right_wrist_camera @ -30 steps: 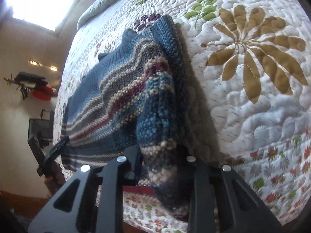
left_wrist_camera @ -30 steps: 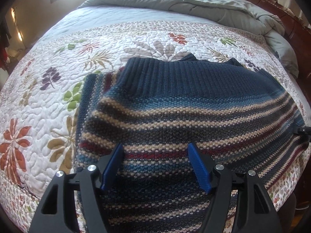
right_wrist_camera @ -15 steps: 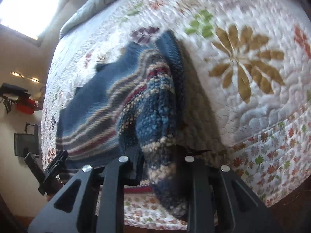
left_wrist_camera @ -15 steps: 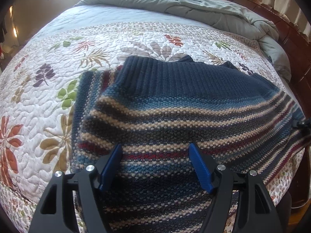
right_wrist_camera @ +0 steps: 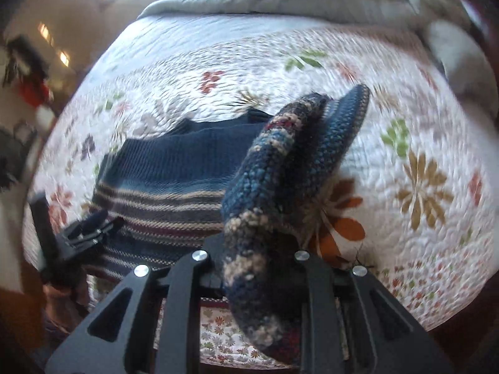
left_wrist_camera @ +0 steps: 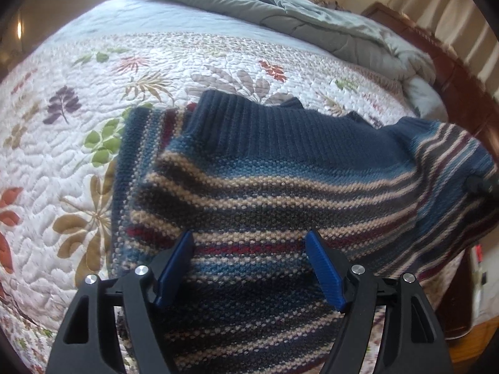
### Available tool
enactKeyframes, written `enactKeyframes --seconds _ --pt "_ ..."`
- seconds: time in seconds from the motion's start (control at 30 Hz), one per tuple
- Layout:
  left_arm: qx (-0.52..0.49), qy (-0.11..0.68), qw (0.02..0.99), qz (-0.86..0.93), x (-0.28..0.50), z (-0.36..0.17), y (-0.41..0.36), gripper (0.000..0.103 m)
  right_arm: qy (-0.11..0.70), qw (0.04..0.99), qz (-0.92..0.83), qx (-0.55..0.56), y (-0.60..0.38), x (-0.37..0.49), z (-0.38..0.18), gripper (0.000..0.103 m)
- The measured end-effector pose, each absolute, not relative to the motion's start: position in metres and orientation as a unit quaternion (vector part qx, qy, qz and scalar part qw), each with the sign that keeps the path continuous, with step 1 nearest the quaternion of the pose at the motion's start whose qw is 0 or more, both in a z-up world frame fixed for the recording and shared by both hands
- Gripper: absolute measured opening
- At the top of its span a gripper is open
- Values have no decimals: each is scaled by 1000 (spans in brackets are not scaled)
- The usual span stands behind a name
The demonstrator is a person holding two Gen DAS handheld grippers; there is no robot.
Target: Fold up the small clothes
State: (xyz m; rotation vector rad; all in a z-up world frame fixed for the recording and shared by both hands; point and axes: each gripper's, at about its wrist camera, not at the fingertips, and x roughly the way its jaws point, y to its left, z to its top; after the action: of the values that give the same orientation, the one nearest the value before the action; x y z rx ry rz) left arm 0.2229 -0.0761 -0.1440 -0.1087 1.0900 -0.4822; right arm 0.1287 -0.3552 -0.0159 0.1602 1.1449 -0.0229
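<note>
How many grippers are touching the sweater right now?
1. The right gripper is shut on the sweater's lifted edge; the left gripper hovers open over the near part, seemingly not touching.

The knitted sweater [left_wrist_camera: 265, 187] is navy with tan, teal and dark red stripes and a ribbed navy band along its far edge. Most of it lies flat on the floral quilt [left_wrist_camera: 78, 124]; one end is bunched and lifted off the quilt.
</note>
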Motion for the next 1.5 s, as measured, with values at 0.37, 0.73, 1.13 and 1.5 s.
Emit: enactKeyframes --seconds 0.37,0.73,1.13,1.5 --pt "-75 499 834 -225 223 -128 -53 75 546 838 24 -19 -270 142 -16 19" --pt "-113 492 832 -230 231 -125 -30 75 572 810 53 -120 -195 142 -64 25" --pt "-122 492 829 -234 233 -127 -21 75 570 801 166 82 -222 125 -62 49" --pt "-89 516 804 -281 248 -89 -111 75 578 795 34 180 -336 98 -46 49"
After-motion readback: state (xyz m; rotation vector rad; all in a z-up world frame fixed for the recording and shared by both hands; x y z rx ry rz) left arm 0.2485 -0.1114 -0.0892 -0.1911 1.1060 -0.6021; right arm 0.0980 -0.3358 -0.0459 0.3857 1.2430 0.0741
